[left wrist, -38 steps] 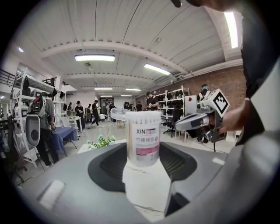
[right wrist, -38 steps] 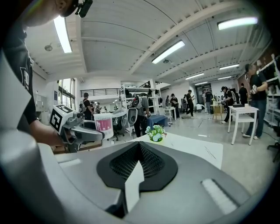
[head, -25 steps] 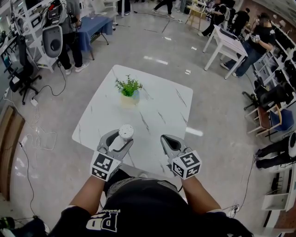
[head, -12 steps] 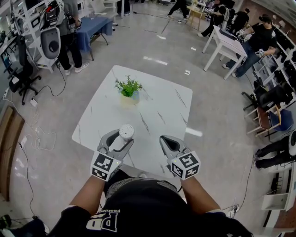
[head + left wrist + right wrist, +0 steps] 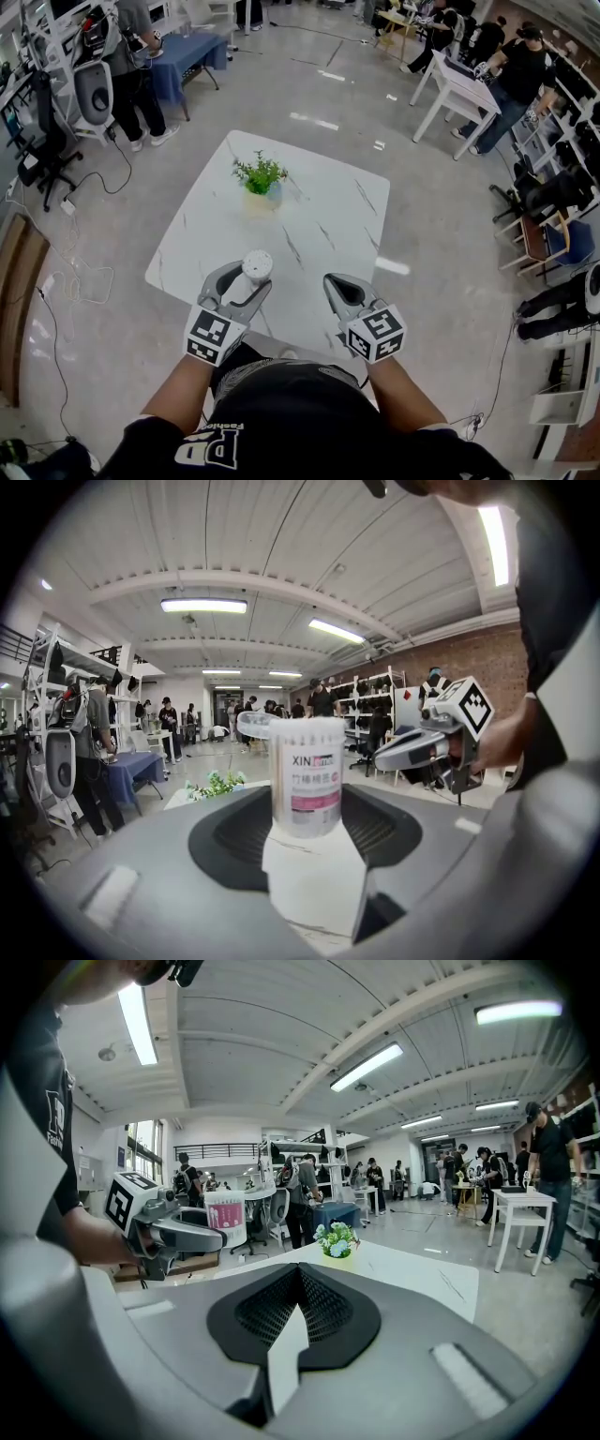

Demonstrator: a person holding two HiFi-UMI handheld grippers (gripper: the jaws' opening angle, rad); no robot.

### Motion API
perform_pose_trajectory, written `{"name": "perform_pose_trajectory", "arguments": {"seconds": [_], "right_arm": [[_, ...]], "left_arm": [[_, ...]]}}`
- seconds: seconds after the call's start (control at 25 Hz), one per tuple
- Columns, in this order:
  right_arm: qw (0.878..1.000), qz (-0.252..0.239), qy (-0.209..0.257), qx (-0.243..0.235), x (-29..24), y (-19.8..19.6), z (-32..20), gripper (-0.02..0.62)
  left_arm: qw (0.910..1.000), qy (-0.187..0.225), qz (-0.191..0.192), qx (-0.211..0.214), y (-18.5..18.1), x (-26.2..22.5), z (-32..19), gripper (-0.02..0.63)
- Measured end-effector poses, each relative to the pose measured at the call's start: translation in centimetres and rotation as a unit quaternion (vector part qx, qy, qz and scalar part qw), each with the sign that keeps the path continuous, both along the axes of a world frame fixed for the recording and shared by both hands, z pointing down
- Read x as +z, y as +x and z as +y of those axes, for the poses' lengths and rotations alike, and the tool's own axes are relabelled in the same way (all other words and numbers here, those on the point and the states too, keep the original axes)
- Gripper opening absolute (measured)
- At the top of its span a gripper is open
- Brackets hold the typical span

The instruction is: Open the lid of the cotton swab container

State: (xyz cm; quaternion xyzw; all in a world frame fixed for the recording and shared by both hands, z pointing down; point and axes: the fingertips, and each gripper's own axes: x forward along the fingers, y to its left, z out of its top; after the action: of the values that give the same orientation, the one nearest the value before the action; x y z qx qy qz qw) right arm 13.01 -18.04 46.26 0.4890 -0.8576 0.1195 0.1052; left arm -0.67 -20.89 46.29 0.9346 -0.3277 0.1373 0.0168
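Grip should stay firm: left gripper (image 5: 246,281) pinches the cotton swab container (image 5: 307,775); right gripper (image 5: 337,283), jaws pressed together, levers the lid (image 5: 255,726).

Grey polished concrete flr (image 5: 281,84); white rect. desk (image 5: 464,89) at 1 o'clock; blue-draped tbl (image 5: 192,52) at 11; fluorescent ceiling strip lights (image 5: 203,605).

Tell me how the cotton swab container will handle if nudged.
The cotton swab container is a tall, narrow cylinder, so it would probably tip easily. Its smooth, translucent plastic wall looks slippery and suggests little weight.
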Motion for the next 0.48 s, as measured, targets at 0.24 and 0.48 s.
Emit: {"name": "perform_pose_trajectory", "arguments": {"seconds": [0.24,0.48], "right_arm": [[1.000,0.001,-0.001,-0.002,-0.11,-0.10,-0.11,0.000],[1.000,0.002,-0.002,-0.006,-0.36,0.13,-0.07,0.000]], "left_arm": [[1.0000,-0.001,0.000,0.002,0.09,-0.24,-0.03,0.284],[1.0000,-0.002,0.001,0.004,0.57,-0.73,0.10,0.284]]}}
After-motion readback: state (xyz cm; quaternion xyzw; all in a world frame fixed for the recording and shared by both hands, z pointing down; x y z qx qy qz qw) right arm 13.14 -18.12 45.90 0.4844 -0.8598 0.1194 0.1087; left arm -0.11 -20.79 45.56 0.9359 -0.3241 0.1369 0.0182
